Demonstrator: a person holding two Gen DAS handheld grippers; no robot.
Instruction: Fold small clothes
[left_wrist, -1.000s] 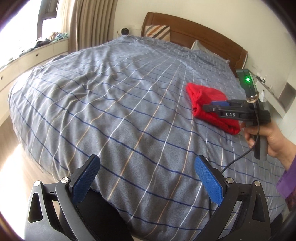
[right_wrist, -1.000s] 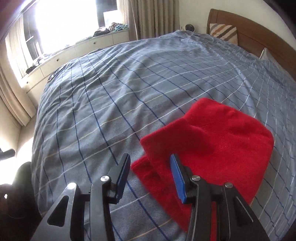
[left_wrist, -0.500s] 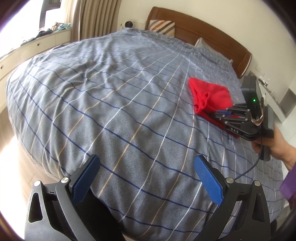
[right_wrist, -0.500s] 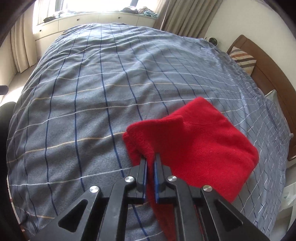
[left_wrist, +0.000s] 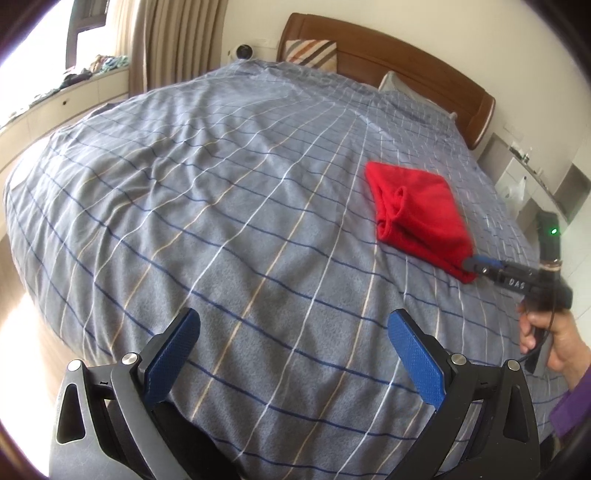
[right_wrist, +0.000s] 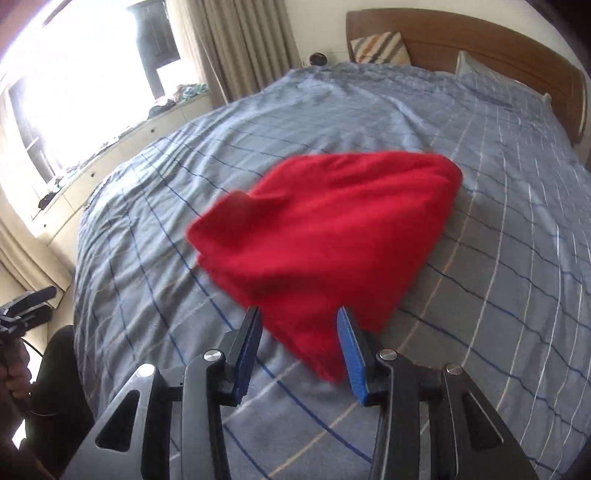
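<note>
Red garment (right_wrist: 325, 236) lies folded at twelve o'clock; my right gripper (right_wrist: 299, 350) (jaws parted, empty) and wide-open left gripper (left_wrist: 295, 354) hold nothing.

the red garment (right_wrist: 328, 243) is motion-blurred at its edges, near corner hidden between fingers (right_wrist: 351, 350).

- Left gripper (left_wrist: 293, 343) sits low in the frame, blue pads spread wide, nothing between them.
- Below it, a grey checked bedspread (left_wrist: 221, 206) fills the middle.
- Right of centre, a folded red fleece garment (left_wrist: 424, 218) lies on the spread.
- At the right edge, the right gripper (left_wrist: 476, 265) has its tip touching the garment's lower corner; its jaw gap isn't readable.
</note>
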